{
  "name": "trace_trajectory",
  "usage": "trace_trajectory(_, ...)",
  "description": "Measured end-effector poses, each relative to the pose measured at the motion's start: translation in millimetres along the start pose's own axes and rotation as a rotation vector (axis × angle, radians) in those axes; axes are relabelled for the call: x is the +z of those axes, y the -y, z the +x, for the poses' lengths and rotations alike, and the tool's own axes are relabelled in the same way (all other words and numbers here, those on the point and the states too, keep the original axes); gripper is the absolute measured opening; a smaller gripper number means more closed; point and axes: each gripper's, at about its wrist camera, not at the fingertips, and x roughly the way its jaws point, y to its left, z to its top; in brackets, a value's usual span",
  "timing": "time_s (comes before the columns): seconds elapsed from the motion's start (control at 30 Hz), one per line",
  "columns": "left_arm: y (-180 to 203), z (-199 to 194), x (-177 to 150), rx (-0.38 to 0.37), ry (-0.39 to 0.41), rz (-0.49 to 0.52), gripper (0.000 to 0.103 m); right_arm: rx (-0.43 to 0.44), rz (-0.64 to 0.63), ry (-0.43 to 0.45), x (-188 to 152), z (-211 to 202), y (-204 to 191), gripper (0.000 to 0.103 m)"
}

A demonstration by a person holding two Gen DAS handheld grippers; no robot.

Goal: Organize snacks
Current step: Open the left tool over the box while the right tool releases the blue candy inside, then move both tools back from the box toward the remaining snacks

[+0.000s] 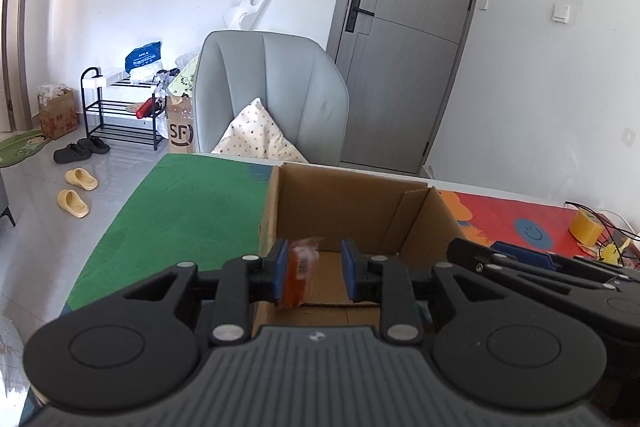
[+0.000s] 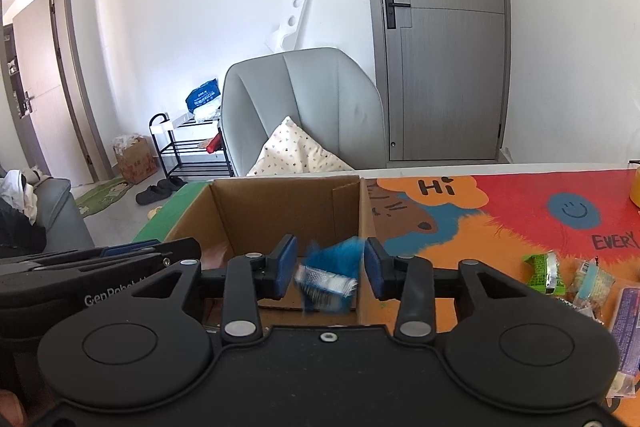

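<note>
Your left tool (image 1: 314,269) sits low in the frame over the open cardboard box (image 1: 344,203), its blue pads spread wide. An orange snack packet (image 1: 298,275) lies blurred against the inner face of the left-hand pad, with a clear gap to the other pad, so nothing is clamped. Your right tool (image 2: 330,267) is also spread wide over the same box (image 2: 280,207). A blue snack packet (image 2: 332,271) with a silvery end shows blurred between its pads, near the right pad, and you cannot tell whether it touches either one.

The box stands on a tabletop (image 1: 188,211) covered by a painted mat: green at the left of the frame, orange and red at the right with a blue smiley face (image 2: 574,211) and the word "Hi". At the lower right of the right wrist view, more snacks lie on the mat: a green packet (image 2: 544,273), a pale packet (image 2: 592,283) and a purple one (image 2: 626,331) at the edge. A yellow tape roll (image 1: 586,225) rests at the far right of the left wrist view.

Behind the tabletop, a grey armchair (image 1: 272,87) holds a spotted cushion (image 1: 256,135). A grey door (image 1: 404,39) fills the upper right. At the left stand a black shoe rack (image 1: 120,111), cardboard cartons, and slippers (image 1: 78,191) on the pale tiled floor.
</note>
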Motion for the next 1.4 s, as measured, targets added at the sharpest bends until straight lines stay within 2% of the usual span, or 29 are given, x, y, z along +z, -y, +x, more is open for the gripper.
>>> trace_trajectory(0.13, 1.5, -4.8, 0.2, 0.003, 0.006, -0.004, 0.038, -0.007, 0.007, 0.000, -1.0, -5.5, 2.0, 0.041)
trace_trajectory(0.2, 3.1, -8.6, -0.4, 0.012, 0.014, -0.005, 0.051, -0.014, 0.015, 0.002, -1.1, -9.0, 4.5, 0.043)
trace_trajectory(0.4, 9.4, -18.8, -0.1, 0.024, 0.041, -0.005, 0.079, -0.033, 0.042, 0.018, -5.7, -25.7, 17.2, 0.048)
trace_trajectory(0.73, 25.6, -30.6, -8.7, 0.021, 0.049, 0.023, 0.090, -0.073, 0.090, 0.034, -14.7, -51.2, 35.0, 0.059)
trace_trajectory(1.1, 50.2, -39.2, -22.1, 0.002, 0.051, 0.061, 0.097, -0.126, 0.144, 0.067, -30.9, -77.5, 60.1, 0.086)
trace_trajectory(1.27, 61.3, -44.2, -26.8, -0.004, 0.075, 0.053, 0.101, -0.152, 0.163, 0.080, -36.3, -87.2, 73.4, 0.097)
trace_trajectory(1.4, 72.8, -44.9, -30.1, -0.014, 0.067, 0.075, 0.101, -0.179, 0.172, 0.090, -42.4, -94.6, 83.2, 0.103)
